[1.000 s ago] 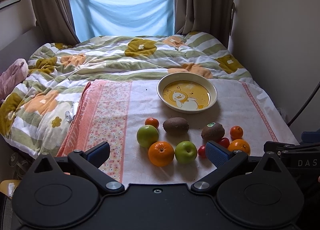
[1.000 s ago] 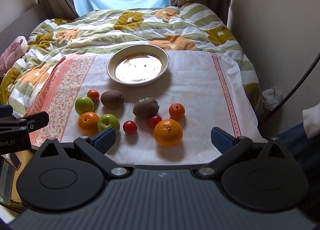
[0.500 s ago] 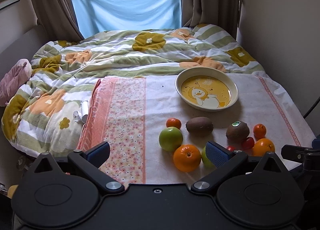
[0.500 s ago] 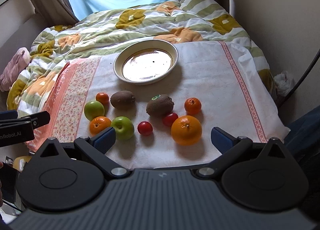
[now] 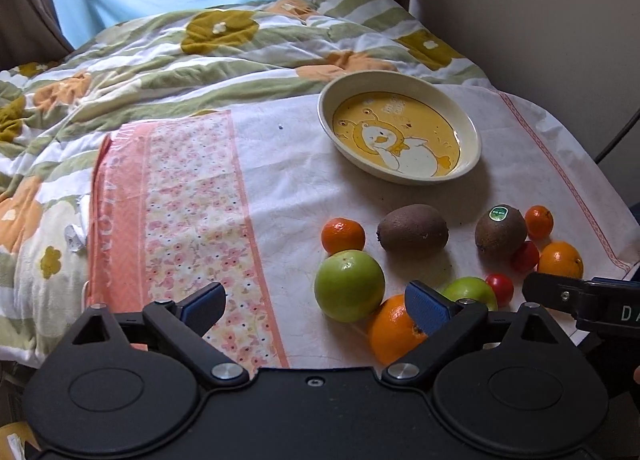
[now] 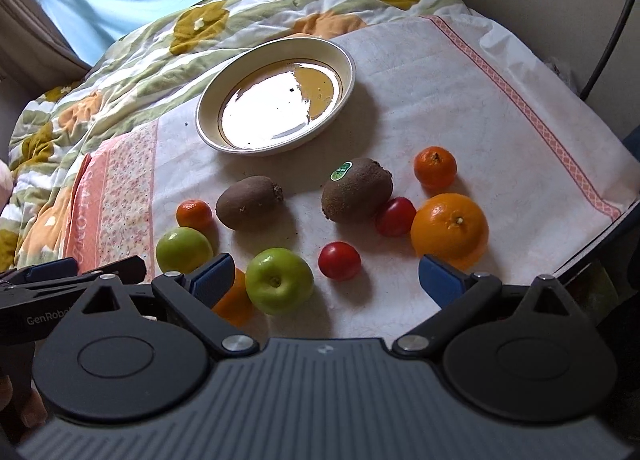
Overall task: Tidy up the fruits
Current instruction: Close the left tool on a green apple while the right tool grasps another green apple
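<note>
Fruit lies loose on the cloth short of the empty plate [image 6: 276, 96], and with both tools gaping and empty, my right tool [image 6: 326, 278] frames the green apple [image 6: 279, 280] and cherry tomato [image 6: 339, 261] dead ahead, nearer than my left tool [image 5: 316, 304].

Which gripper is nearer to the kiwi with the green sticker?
Right. The right gripper hangs open just short of the stickered kiwi, roughly in line with it. The left gripper sits farther to the kiwi's left, near the green apple.
</note>
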### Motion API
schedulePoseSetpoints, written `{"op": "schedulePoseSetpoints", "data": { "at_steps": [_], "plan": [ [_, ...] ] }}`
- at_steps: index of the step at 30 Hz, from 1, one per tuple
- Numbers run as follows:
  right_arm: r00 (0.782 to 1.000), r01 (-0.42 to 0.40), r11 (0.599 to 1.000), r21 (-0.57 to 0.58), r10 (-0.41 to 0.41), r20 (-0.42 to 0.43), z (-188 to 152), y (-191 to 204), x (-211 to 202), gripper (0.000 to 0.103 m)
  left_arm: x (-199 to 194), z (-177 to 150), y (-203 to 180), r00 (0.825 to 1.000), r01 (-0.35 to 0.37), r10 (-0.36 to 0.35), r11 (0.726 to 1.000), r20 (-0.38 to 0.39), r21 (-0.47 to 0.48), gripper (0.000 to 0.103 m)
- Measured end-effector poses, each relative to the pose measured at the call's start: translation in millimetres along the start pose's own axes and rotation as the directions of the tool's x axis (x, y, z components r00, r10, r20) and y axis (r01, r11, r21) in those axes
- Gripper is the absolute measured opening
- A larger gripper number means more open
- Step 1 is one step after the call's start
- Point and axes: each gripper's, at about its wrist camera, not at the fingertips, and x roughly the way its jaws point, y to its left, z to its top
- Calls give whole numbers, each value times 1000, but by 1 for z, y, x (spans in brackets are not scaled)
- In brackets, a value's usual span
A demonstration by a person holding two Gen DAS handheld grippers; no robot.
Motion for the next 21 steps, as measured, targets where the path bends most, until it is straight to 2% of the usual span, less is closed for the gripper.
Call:
{"op": "schedulePoseSetpoints", "data": {
  "at_steps": [4, 9, 12, 17, 19, 21],
  "plan": [
    [999, 27, 997, 73, -25, -29, -2, 1, 19, 103, 30, 8, 4, 996, 83, -82, 995, -35, 48, 89],
    [999, 26, 989, 148, -19, -48, -5, 2, 30, 103, 54, 13, 6, 988, 141, -135, 988, -80, 71, 85],
    [998, 30, 986, 162, -20, -61, -6, 7, 38, 103, 65, 13, 9, 979, 178, -171, 982, -111, 59, 78],
    [996, 18, 980, 200, 0, -92, -8, 10, 51, 103, 74, 14, 20, 960, 247, -244, 969, -139, 2, 74],
    [995, 15, 977, 213, 7, -103, -9, 10, 54, 98, 78, 14, 24, 947, 283, -283, 959, -152, -17, 61],
    [993, 12, 974, 227, 14, -115, -10, 11, 56, 95, 78, 14, 25, 942, 298, -298, 954, -156, -21, 60]
  ]
}}
